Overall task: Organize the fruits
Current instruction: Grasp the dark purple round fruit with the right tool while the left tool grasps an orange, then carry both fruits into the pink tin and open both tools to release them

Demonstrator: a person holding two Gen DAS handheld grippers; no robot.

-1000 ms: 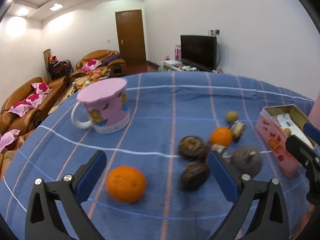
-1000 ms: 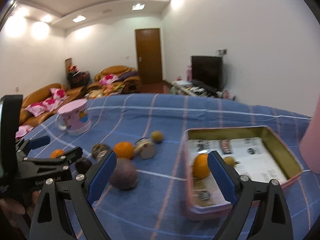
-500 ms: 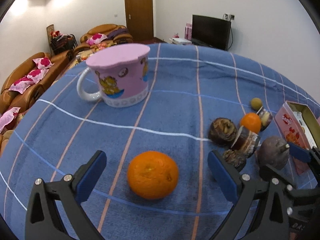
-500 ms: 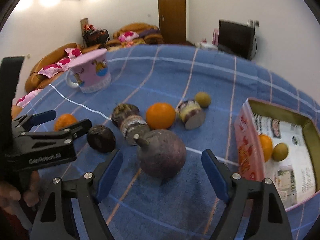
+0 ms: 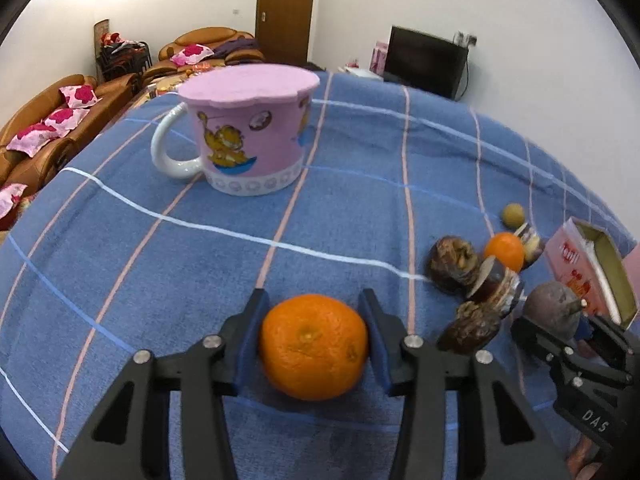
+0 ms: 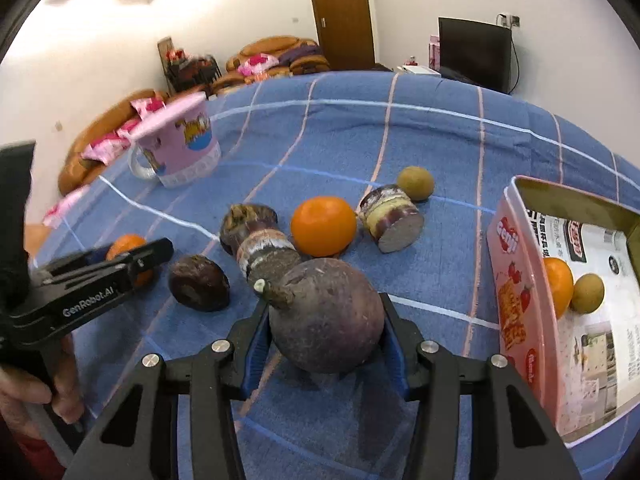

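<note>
while the left gripper (image 5: 314,346) jaws are closing on a large orange (image 5: 313,346) on the blue-clothed worktop (image 5: 360,184), the right gripper (image 6: 324,334) jaws are closing on a dark purple fruit (image 6: 326,316) beside the pink tin (image 6: 516,280).

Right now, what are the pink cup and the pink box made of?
The pink cup looks like glazed ceramic: its white handle shines. The pink box seems a printed metal tin, going by its thin rolled rim and dull gold inner walls, though coated card is possible.
</note>
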